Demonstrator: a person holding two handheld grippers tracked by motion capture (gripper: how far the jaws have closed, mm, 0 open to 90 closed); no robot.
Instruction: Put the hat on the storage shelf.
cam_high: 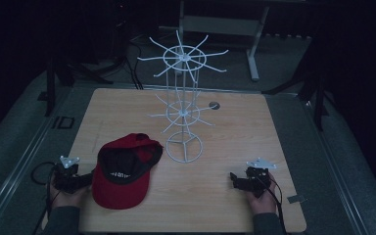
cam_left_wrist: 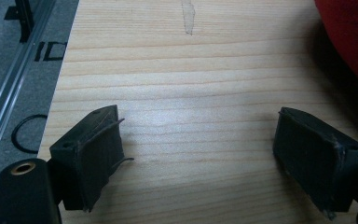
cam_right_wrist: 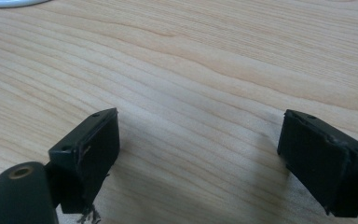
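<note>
Wooden table [cam_high: 235, 147] carries white wire rack [cam_high: 183, 107] and red cap [cam_high: 125, 171] — left gripper [cam_left_wrist: 198, 154] and right gripper [cam_right_wrist: 198, 158] both jaws apart, empty.

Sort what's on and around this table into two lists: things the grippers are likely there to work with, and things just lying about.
Likely in play:
red cap
white wire rack
left gripper, open
right gripper, open

Just lying about:
round grommet in the table
metal frame behind
</note>
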